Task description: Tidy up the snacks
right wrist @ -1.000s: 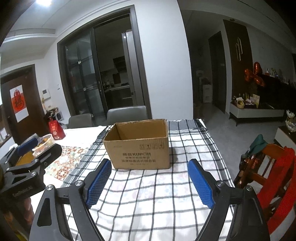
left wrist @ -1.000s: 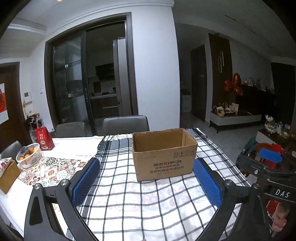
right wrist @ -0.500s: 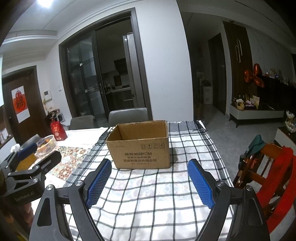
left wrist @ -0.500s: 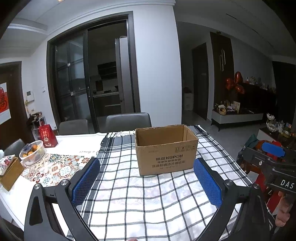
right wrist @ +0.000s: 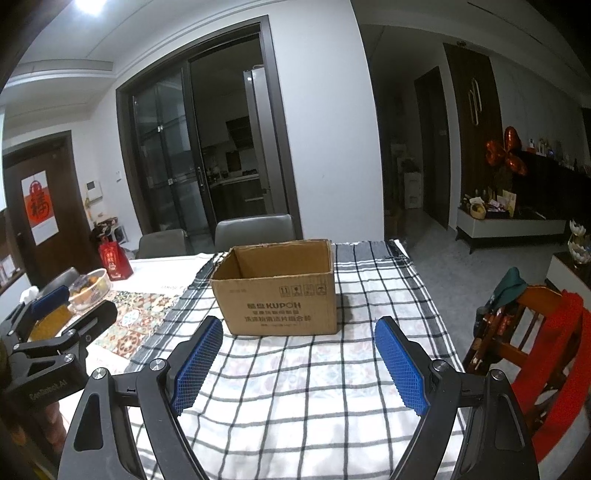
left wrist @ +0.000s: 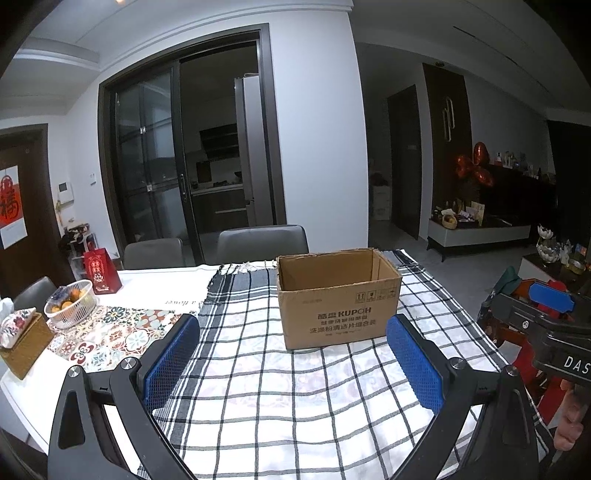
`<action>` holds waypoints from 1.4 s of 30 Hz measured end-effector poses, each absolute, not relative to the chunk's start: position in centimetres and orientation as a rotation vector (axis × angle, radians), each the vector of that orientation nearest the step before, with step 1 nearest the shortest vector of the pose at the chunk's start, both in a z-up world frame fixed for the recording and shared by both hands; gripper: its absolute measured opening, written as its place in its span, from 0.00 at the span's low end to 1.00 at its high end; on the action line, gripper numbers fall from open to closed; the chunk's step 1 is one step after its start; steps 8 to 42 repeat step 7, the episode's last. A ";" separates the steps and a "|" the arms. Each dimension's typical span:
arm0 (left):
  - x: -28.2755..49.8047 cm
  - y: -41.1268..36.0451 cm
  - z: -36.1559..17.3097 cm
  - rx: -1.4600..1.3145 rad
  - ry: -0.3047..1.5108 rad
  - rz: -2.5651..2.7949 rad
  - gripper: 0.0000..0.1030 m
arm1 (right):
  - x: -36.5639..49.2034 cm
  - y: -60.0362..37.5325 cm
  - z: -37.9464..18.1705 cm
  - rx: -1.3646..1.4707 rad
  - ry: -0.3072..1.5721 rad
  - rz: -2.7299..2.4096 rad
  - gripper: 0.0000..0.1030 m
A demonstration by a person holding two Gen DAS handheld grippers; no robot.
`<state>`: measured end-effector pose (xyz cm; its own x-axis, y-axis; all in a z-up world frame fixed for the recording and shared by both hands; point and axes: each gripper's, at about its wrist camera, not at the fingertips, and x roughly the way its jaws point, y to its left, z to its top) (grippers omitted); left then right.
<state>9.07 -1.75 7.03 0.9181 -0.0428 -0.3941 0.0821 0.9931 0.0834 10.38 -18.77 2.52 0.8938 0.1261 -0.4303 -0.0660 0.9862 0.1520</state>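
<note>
Light: I see one ceiling lamp (right wrist: 88,5) glaring top left, room dim.
Shadow: soft, right of the box (right wrist: 280,291).
Edges: fisheye-bent, corners black.

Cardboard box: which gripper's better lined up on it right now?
Right, marginally. The cardboard box sits centred between the open right gripper; it sits off-centre toward the open left gripper's right finger. No snacks visible.

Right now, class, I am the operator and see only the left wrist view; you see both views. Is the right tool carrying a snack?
Observer: No. The right tool is open, with nothing between its pads.
Operator: What is beyond it, off the table's edge?
Observer: A wooden chair with a red cloth draped over it.
Operator: And inside the cardboard box?
Observer: The cardboard box shows a bare left inner wall; its floor is hidden.
</note>
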 end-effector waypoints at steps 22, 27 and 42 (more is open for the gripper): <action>8.9 -1.6 7.0 0.096 0.396 -0.061 1.00 | 10.3 -18.7 2.5 0.131 0.455 0.106 0.82; 8.9 -1.6 7.0 0.096 0.396 -0.061 1.00 | 10.3 -18.7 2.5 0.131 0.455 0.106 0.82; 8.9 -1.6 7.0 0.096 0.396 -0.061 1.00 | 10.3 -18.7 2.5 0.131 0.455 0.106 0.82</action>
